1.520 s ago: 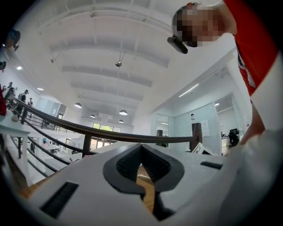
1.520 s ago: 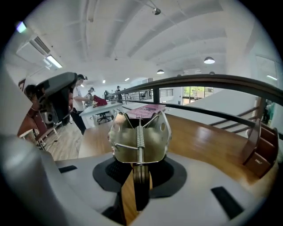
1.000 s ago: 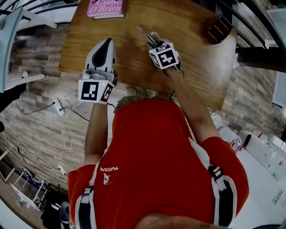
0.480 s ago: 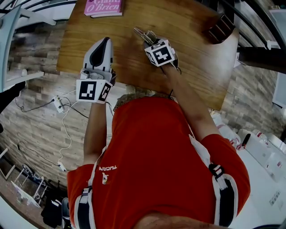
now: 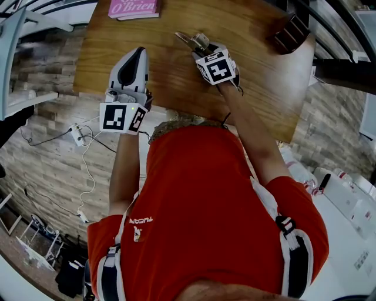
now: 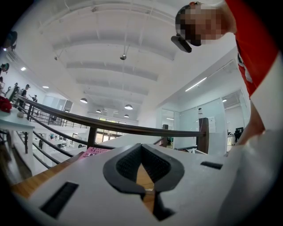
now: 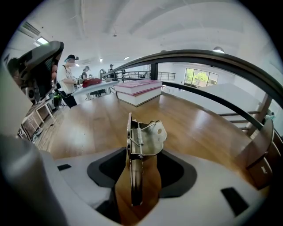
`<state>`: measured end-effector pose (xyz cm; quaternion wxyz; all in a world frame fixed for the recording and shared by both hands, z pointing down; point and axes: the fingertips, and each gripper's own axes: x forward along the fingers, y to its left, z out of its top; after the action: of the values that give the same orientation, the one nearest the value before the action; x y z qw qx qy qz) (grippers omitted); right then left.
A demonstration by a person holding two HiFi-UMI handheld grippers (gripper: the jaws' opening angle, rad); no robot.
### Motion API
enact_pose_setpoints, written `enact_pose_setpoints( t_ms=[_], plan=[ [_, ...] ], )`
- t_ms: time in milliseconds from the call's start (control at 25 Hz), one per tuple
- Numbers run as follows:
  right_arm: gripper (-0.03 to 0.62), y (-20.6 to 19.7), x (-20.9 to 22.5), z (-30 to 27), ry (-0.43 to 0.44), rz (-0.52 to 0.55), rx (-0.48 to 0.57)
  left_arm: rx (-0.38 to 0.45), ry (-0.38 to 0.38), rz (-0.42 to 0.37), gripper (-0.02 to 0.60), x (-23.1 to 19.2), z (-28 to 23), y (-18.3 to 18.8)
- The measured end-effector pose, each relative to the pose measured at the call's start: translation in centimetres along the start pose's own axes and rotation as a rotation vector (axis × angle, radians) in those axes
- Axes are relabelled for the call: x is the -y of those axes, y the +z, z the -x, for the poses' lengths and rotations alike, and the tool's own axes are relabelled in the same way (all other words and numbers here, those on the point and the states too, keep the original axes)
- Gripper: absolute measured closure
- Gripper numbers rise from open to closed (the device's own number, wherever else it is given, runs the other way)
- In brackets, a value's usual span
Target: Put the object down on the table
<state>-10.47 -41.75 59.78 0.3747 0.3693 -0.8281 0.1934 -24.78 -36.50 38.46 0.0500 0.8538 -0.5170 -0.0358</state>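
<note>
My head view looks steeply down over the red shirt (image 5: 205,194) onto the wooden table (image 5: 176,82), left gripper (image 5: 136,56) and right gripper (image 5: 198,44) close below. Left gripper view tilts up at the railing (image 6: 132,129) and ceiling — right gripper view skims low over the tabletop. All three catch the pink book (image 5: 134,8)

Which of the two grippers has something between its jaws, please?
The right gripper: a metal clip stands between its opening jaws, while the left gripper has its jaws shut on nothing.

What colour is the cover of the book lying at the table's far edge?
The book has a pink cover with white lettering, clearest in the head view.
</note>
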Motion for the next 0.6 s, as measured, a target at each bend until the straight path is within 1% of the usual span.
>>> enact_pose_setpoints(
  t_ms=[400, 600],
  plan=[
    [0.339, -0.7, 1.0, 0.2, -0.018, -0.045, -0.024, -0.001, 0.006, -0.009, 0.572, 0.5, 0.0, 0.1],
    [0.321, -0.8, 1.6, 0.7, -0.036, -0.057, -0.013, -0.002, 0.003, -0.01, 0.572, 0.9, 0.0, 0.0]
  ],
)
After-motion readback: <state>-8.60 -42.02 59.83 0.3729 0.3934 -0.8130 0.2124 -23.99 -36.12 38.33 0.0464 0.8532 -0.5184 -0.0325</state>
